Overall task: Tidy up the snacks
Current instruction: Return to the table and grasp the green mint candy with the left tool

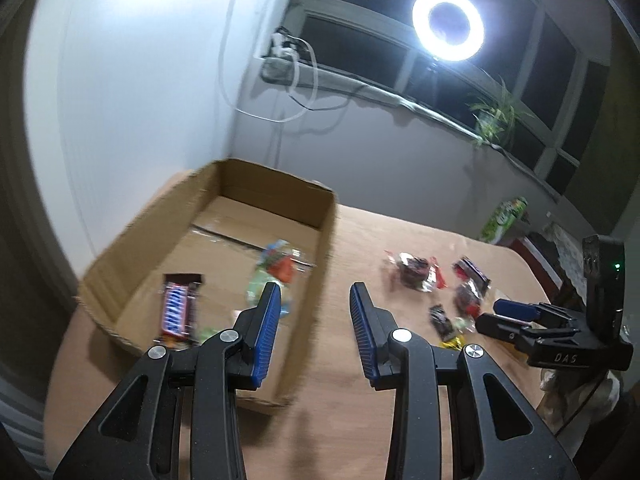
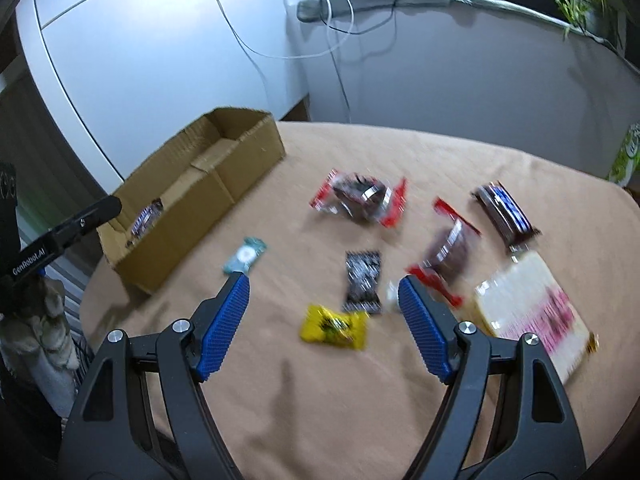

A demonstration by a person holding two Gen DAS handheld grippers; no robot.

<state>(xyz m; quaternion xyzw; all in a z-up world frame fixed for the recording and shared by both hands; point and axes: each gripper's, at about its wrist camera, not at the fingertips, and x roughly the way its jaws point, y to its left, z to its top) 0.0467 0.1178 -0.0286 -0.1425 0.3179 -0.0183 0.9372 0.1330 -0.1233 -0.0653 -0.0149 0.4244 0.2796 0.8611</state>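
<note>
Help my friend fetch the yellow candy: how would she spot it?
Start at the cardboard box on the tan table. Loose snacks lie to its right; the yellow candy is nearest the open right gripper, just below a black wrapper. It is the only yellow one.

White wall (image 1: 140,80), dark window (image 1: 400,8), glowing ring light (image 1: 476,36), potted plant (image 1: 494,118) on sill, tan-covered table (image 2: 360,400)

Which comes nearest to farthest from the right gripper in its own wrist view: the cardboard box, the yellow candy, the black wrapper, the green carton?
From the right gripper, whose jaws stand open:
1. Yellow candy, on the table just ahead, between the jaws.
2. Black wrapper, just beyond the candy, slightly right.
3. Cardboard box, far left.
4. Green carton, far right edge, partly cut off.
</note>
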